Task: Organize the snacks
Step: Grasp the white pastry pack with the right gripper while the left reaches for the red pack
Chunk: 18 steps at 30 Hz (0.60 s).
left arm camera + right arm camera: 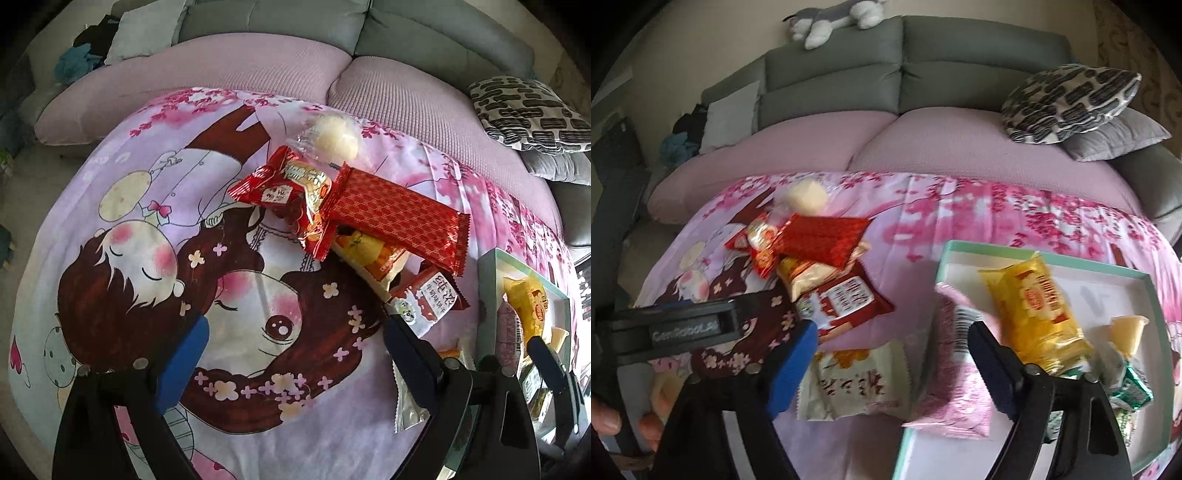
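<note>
My left gripper [295,354] hangs open over the cartoon cloth [147,229], with only cloth between its fingers. Up and right of it lies a snack pile: a long red packet [395,214], a red bag [291,188], a round pale cake in clear wrap [334,138] and a yellow packet [373,258]. My right gripper [892,365] is open above a white packet [857,380]. A pink packet [953,369] leans over the rim of the mint box [1052,262] beside its right finger. The box holds a yellow packet [1038,310] and a green one [1130,391].
A grey sofa with pink seat cushions [812,147] runs behind the cloth. Patterned and grey pillows [1071,99] sit at the right, and a plush dog [831,18] lies on the sofa back. The left gripper's black body [683,328] and a person's fingers [605,421] fill the lower left.
</note>
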{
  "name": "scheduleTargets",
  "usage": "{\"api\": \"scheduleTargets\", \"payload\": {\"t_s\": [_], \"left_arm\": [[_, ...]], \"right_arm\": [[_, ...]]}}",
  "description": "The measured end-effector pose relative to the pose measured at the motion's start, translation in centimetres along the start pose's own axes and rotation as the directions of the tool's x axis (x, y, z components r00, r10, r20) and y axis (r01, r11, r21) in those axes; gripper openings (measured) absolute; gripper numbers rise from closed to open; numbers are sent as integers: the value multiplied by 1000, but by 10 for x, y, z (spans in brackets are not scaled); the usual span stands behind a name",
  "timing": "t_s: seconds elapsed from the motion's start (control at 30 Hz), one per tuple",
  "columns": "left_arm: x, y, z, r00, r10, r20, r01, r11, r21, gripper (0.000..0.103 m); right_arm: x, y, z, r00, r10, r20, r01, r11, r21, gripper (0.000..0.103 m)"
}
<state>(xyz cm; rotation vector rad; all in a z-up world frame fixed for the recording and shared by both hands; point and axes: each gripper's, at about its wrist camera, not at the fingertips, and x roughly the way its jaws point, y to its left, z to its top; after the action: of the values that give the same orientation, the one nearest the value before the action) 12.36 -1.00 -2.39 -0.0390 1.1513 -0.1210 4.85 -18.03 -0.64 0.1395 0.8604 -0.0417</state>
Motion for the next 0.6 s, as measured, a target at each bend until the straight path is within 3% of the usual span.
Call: {"api": "scheduleTargets", "payload": {"t_s": [0.3, 0.47, 0.6], "left_arm": [[10, 3, -1, 999, -11, -30, 11, 1000, -11, 95], [13, 3, -2, 999, -10, -43, 9, 1000, -11, 95], [12, 4, 0, 999, -15, -40, 15, 1000, -16, 95]], "right_arm": [[16, 14, -11, 994, 69, -84, -73, 997, -34, 58], [30, 12, -19, 986, 75, -147, -78, 997, -20, 57], [31, 13, -20, 987, 68, -147, -73, 997, -26, 57]]}}
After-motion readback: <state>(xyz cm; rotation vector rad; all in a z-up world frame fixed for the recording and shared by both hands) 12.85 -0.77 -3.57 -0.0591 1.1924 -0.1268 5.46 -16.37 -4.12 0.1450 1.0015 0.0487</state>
